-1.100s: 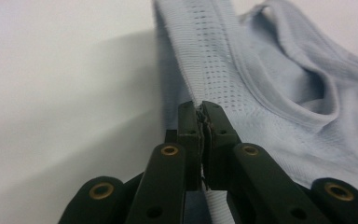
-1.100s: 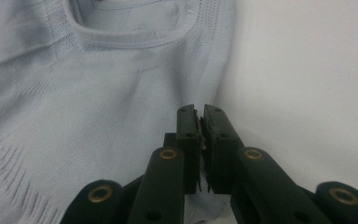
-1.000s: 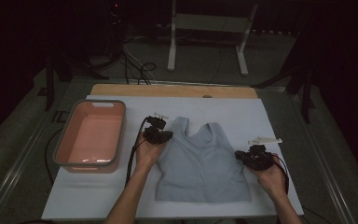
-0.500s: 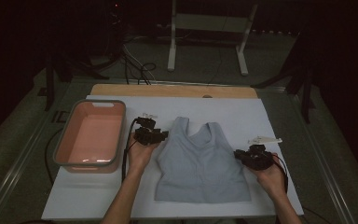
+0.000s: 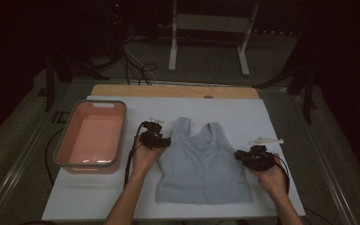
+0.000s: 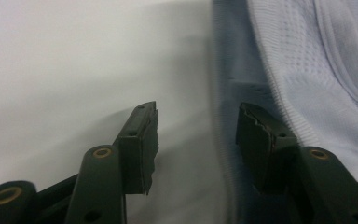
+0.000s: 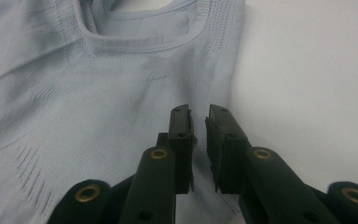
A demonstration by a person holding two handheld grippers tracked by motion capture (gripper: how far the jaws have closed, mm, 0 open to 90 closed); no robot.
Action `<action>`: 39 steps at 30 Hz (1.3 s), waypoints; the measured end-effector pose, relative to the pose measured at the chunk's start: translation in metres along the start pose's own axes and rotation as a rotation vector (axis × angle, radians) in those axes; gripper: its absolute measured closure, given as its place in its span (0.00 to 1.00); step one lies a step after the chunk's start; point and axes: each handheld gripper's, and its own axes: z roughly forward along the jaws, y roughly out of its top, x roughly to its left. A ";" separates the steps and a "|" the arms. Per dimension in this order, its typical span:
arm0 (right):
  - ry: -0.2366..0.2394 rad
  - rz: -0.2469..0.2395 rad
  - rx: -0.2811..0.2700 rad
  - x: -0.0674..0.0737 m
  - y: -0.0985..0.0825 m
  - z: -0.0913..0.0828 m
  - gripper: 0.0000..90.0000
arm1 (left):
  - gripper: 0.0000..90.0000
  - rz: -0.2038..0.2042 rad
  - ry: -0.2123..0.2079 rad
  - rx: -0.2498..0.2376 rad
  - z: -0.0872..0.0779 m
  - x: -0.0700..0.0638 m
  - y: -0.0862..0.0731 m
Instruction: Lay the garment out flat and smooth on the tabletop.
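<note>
A: Start with the nearest things, placing everything by the top. What are the hands doing?

B: The right gripper sits at the right side edge of the light blue sleeveless top, low by the hem side. In the right gripper view its jaws stand almost together, with a thin slit between the pads, over the cloth's edge. I cannot tell whether any fabric is caught in that slit.

A: And the other one?

B: The left gripper is just beside the top's left edge, near the left shoulder strap. Its jaws have just been opening and now stand spread. In the left gripper view one pad is over bare white surface and the other over the cloth's edge, with nothing pinched between them.

A: How does the top look?

B: It lies flat and spread on the white sheet, neckline and straps pointing away from the person, hem towards them. There is ribbed knit at the armhole and neckline, and a few soft creases across the body.

A: Anything else around it?

B: Left of the top, past the left gripper, stands a salmon-coloured tub with a grey rim, well apart from the cloth. Beyond the top, a strip of wooden board shows at the sheet's far edge. Farther still, on the dark floor, are cables and a white stand. Nothing lies across the top itself.
</note>
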 end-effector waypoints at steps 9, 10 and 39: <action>0.011 0.002 -0.004 0.000 0.000 0.000 0.84 | 0.58 0.068 -0.005 0.045 0.016 -0.016 0.002; 0.013 0.000 -0.005 0.000 0.000 0.000 0.84 | 0.60 0.077 0.006 0.042 0.017 -0.018 0.002; -0.022 0.017 0.006 -0.003 0.001 0.003 0.73 | 0.86 0.031 -0.005 0.004 -0.001 -0.003 -0.003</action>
